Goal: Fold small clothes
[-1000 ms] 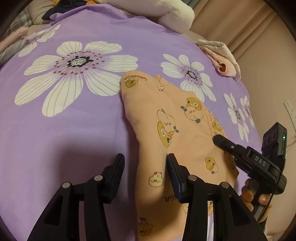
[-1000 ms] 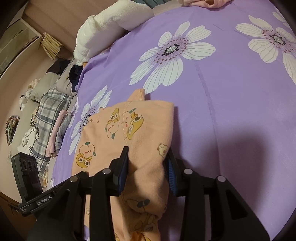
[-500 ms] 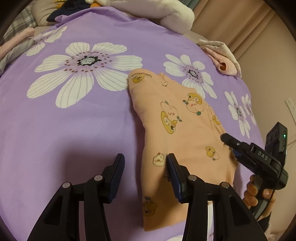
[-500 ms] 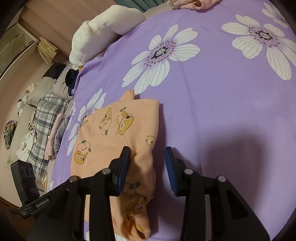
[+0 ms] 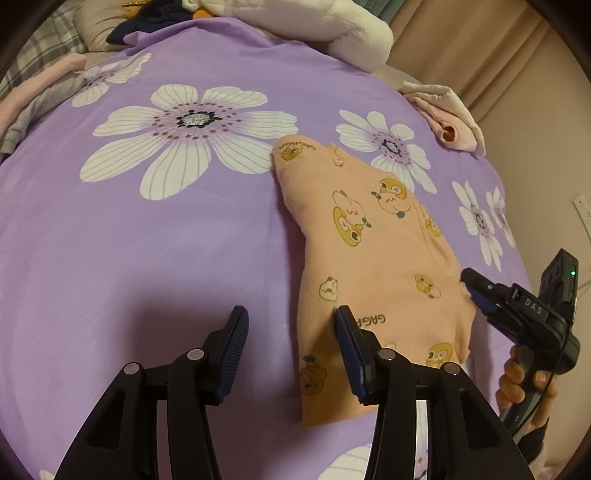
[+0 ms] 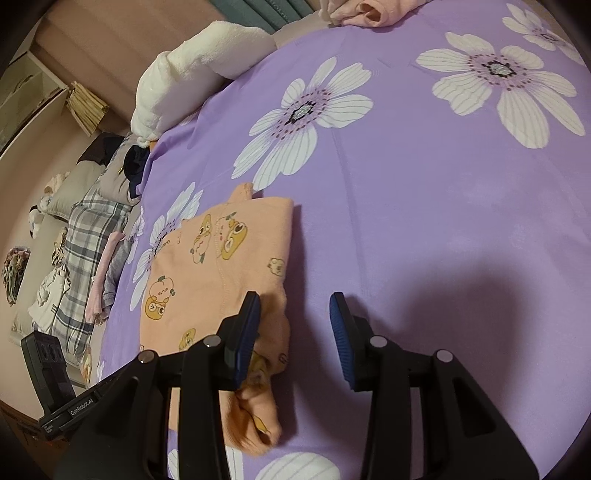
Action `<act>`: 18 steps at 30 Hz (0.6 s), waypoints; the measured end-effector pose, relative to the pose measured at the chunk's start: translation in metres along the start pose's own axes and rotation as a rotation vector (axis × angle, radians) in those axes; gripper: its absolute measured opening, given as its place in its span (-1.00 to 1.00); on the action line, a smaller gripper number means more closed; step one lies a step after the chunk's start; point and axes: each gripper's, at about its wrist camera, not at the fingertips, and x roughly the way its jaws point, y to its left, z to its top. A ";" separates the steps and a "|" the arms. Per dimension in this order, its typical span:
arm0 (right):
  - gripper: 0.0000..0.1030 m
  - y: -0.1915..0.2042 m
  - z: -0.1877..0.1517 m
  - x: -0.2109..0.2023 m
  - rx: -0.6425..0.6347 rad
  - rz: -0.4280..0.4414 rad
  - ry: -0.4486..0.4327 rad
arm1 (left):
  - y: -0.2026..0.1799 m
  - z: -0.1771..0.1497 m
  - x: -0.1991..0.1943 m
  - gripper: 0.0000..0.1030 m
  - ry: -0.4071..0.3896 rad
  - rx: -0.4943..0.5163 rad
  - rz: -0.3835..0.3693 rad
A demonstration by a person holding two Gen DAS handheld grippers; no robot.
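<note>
Two handheld grippers hover over a bed covered with a purple sheet [image 5: 155,236] printed with large white flowers. Between them lies a small peach garment [image 5: 373,266], patterned with yellow cartoon ducks and the word GAGAGA, folded into a long narrow shape that runs away from the cameras across the sheet. From the left wrist view, the left gripper [image 5: 291,332] has its jaws partly open with nothing clamped; only purple sheet and the garment's left edge show in the gap, and its right finger stands over the cloth. At the far right of that view, the right gripper [image 5: 476,286] appears from the side, held in a person's hand [image 5: 524,380], its tip close to the garment's right edge. From the right wrist view, the right gripper [image 6: 295,325] is also partly open and holds nothing; bare sheet fills most of the gap, and the garment [image 6: 218,266] lies to the left, its bunched near end passing under the left finger. A white fluffy blanket [image 5: 332,29] sits at the far edge of the bed, and a folded pink cloth [image 5: 450,118] rests near the far right corner. Plaid and grey clothes [image 6: 85,236] are piled beside the bed.
</note>
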 end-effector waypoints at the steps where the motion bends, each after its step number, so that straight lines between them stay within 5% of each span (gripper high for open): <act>1: -0.23 -0.002 0.000 -0.002 0.005 -0.004 -0.003 | 0.001 -0.001 -0.001 -0.08 0.000 -0.002 0.002; 13: -0.22 -0.005 -0.008 -0.024 0.007 -0.008 -0.033 | 0.011 -0.014 -0.012 -0.08 0.003 -0.046 0.048; 18: 0.05 0.000 -0.012 -0.030 -0.006 0.005 -0.044 | 0.007 -0.014 -0.019 -0.08 -0.016 -0.046 0.048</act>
